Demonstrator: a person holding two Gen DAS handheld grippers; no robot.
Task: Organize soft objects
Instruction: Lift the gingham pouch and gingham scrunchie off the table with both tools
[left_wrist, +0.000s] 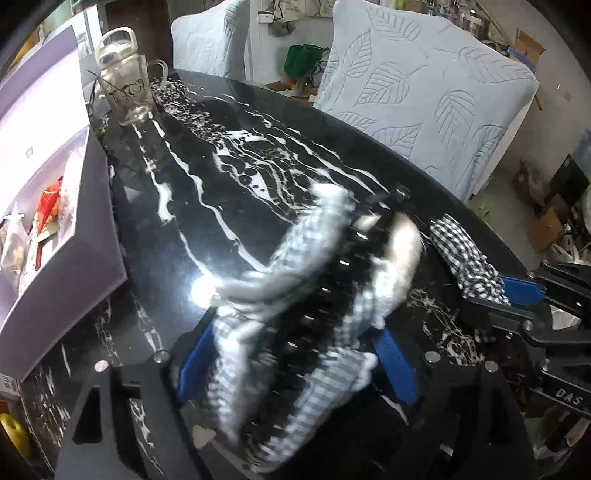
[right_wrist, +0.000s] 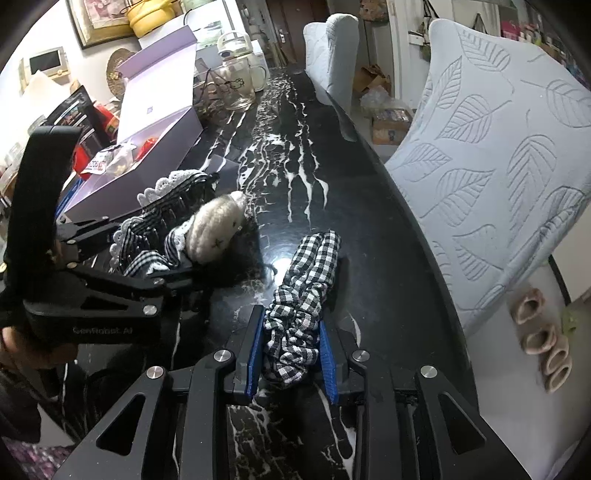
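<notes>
A large hair clip (left_wrist: 295, 258) with grey checked bows, white lace trim and a cream plush piece (right_wrist: 218, 225) lies on the black marble table (left_wrist: 258, 166). It looks blurred in the left wrist view. My left gripper (left_wrist: 295, 332) is open, its blue pads standing on either side of the clip and not pressing on it. In the right wrist view the left gripper (right_wrist: 147, 251) is at the left, held by a hand. My right gripper (right_wrist: 291, 350) is shut on a black-and-white checked scrunchie (right_wrist: 306, 288), which rests on the table (right_wrist: 295, 147). The scrunchie (left_wrist: 465, 258) lies to the right of the clip.
An open purple box (left_wrist: 55, 221) with small items inside stands at the table's left side. A glass mug (left_wrist: 129, 96) and a jug are at the far end. Two chairs with pale leaf-pattern covers (right_wrist: 498, 166) line the right edge. Slippers (right_wrist: 543, 343) lie on the floor.
</notes>
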